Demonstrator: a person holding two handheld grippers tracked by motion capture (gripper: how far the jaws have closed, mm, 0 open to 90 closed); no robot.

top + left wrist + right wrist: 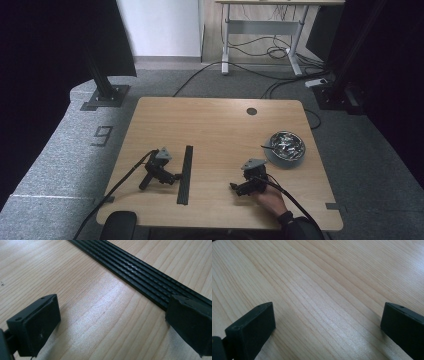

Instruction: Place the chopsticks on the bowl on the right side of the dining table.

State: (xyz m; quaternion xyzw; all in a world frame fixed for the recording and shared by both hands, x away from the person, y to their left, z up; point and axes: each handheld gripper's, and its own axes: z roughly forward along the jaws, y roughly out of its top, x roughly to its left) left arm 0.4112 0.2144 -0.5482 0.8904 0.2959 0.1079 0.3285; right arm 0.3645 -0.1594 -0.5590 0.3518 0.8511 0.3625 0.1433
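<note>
Your right hand (272, 200) comes in from the bottom edge of the high view and holds the right tool (239, 189), which lies low over the desk (215, 125) and points toward the left side of that view. In the right gripper view its two black jaws stand wide apart, with only bare wood grain between them, so this tool is open and grips nothing. The left tool (176, 176) rests on the desk at the left part, and no hand is seen on it in the high view. It points to the right, toward the black strip (185, 173). In the left gripper view its jaws are also wide open with nothing between them, and the right-hand jaw overlaps the near edge of the strip (140, 272); I cannot tell if it touches it.

The black strip is long and narrow and lies flat on the desk, between your two tools. Its long axis runs from near you to away from you, almost straight, with fine ridges along its length. It is just beside the left tool and well apart from the right one.

A metal bowl (285, 146) with small shiny parts stands on the right part of the desk, beyond your right hand. Nothing lies between the right tool and the strip.
</note>
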